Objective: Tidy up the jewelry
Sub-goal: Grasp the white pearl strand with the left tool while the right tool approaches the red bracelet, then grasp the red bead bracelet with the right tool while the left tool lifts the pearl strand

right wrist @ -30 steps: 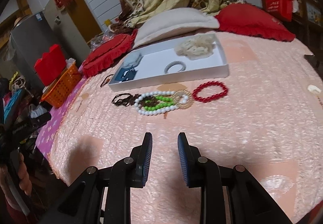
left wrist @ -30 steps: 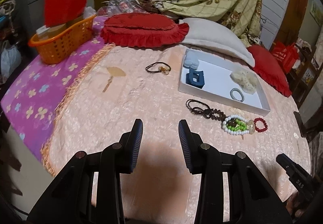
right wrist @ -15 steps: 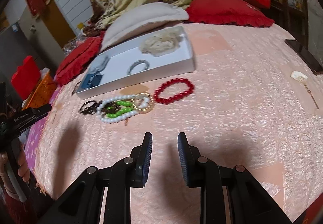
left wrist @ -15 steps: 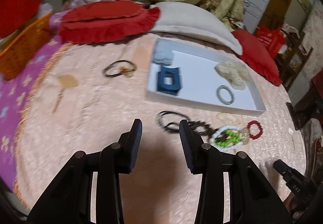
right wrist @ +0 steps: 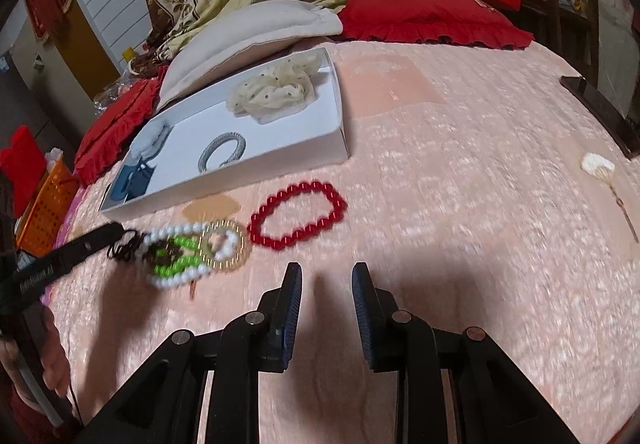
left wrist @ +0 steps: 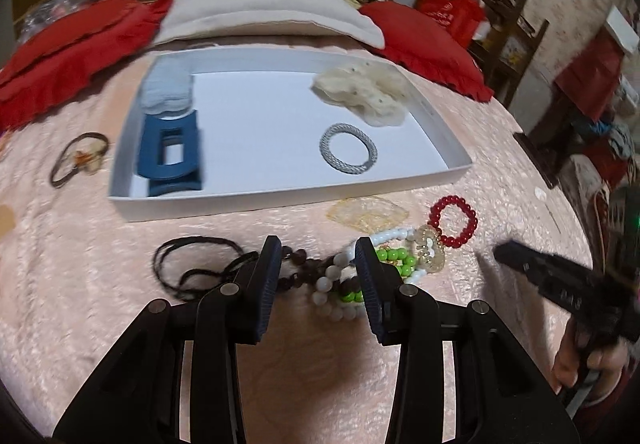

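Observation:
A white tray (left wrist: 280,200) (right wrist: 240,180) on the pink bedspread holds a blue claw clip (left wrist: 170,152), a silver bracelet (left wrist: 348,148), a cream scrunchie (left wrist: 364,92) and a pale blue scrunchie (left wrist: 168,88). In front of it lies a tangle: a dark bead string with cord (left wrist: 192,264), a white bead necklace (left wrist: 332,284), green beads (left wrist: 394,256), a gold bangle (left wrist: 430,252) and a red bead bracelet (left wrist: 452,222) (right wrist: 298,214). My left gripper (left wrist: 318,264) hangs open over the dark and white beads, its pads apart from them. My right gripper (right wrist: 326,276) is open and empty, just short of the red bracelet.
A dark hair tie with a charm (left wrist: 78,158) lies left of the tray. Red and beige pillows (right wrist: 256,32) back the tray. A dark phone (right wrist: 600,108) and a shell hairpin (right wrist: 598,166) lie far right. An orange basket (right wrist: 48,204) stands off the left edge.
My left gripper swung right and lower, from bare bedspread to over the bead tangle. My right gripper came down and closer to the red bracelet. Neither jaw gap changed.

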A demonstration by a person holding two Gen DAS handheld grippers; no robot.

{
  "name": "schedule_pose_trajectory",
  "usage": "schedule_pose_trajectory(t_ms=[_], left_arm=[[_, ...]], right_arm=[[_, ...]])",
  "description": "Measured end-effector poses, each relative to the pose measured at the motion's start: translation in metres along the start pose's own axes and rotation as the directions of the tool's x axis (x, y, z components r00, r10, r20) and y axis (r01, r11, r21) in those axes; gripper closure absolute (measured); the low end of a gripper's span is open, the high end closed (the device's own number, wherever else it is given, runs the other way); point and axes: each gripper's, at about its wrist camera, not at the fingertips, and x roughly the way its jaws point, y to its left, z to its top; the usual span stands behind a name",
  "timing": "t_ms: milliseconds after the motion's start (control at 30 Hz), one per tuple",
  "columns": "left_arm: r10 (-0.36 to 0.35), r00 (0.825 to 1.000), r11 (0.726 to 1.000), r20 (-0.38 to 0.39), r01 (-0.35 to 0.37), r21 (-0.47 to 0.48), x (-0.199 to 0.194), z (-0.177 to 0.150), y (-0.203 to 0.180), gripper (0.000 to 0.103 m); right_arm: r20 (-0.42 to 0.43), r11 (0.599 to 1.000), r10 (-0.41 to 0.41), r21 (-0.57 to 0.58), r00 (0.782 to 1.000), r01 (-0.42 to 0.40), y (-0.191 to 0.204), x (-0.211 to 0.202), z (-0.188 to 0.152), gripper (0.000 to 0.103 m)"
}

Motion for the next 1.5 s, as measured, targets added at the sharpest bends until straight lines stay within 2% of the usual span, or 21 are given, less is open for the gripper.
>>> schedule_pose_trajectory(t_ms=[167,433,567,633,767,800,867,900,933,967,1100,1267,1500], left_arm=[[-0.039,0.998,0.999,-0.047,0.039,-0.008,0.019,-0.003,0.004,0.066],[-0.103,0.991,0.994,-0.082,0.101,-0.027,0.027,-0.008,0.008,0.066],[-0.112,0.99,0.994,-0.086,0.111,-0.016,0.026,-0.011,0.005,0.067],[-0.122,0.988,0.993,-0.091,0.121,-0.009,0.024,-0.013,0.003,0.073],[-0.125,0.988,0.992,-0.092,0.127,0.017,0.021,-0.017,-0.002,0.076],[-0.122,0.988,0.992,-0.092,0.125,0.024,0.02,-0.018,-0.004,0.083],[-0.117,0.989,0.992,-0.09,0.12,0.03,0.019,-0.018,-0.006,0.091],[-0.122,0.989,0.992,-0.088,0.125,0.027,0.018,-0.018,-0.006,0.094],[-0.123,0.989,0.992,-0.082,0.125,0.025,0.015,-0.018,-0.006,0.095],[-0.123,0.99,0.992,-0.074,0.125,0.024,0.012,-0.018,-0.006,0.095],[-0.152,0.988,0.988,-0.033,0.152,0.006,-0.006,-0.015,-0.004,0.095],[-0.207,0.977,0.978,0.044,0.208,-0.018,-0.04,-0.011,0.004,0.095],[-0.225,0.964,0.972,0.141,0.232,-0.032,-0.079,-0.006,0.017,0.095]], right_arm=[[0.003,1.0,-0.002,0.006,1.0,0.002,0.004,0.017,0.017,0.079],[-0.005,0.999,-0.008,0.042,1.0,0.008,-0.001,0.038,0.031,0.079],[0.002,0.999,-0.016,0.033,1.0,0.016,-0.001,0.042,0.033,0.079],[0.007,0.999,-0.014,0.04,1.0,0.014,-0.002,0.043,0.035,0.079],[0.018,0.999,-0.026,0.019,0.999,0.026,0.0,0.044,0.035,0.079],[0.02,0.999,-0.032,0.008,0.999,0.031,0.001,0.045,0.035,0.079],[0.023,0.999,-0.039,-0.001,0.999,0.039,0.003,0.046,0.036,0.079],[0.024,0.999,-0.041,-0.002,0.999,0.042,0.003,0.046,0.036,0.086],[0.022,0.999,-0.042,-0.002,0.999,0.043,0.003,0.047,0.036,0.093],[0.016,0.999,-0.039,0.0,0.999,0.039,0.003,0.047,0.036,0.094],[0.031,0.999,-0.034,0.001,0.999,0.034,0.004,0.038,0.035,0.094],[0.062,1.0,-0.023,-0.008,0.998,0.024,0.009,0.016,0.035,0.094],[0.112,0.999,-0.01,-0.049,0.994,0.016,0.029,-0.02,0.033,0.094]])
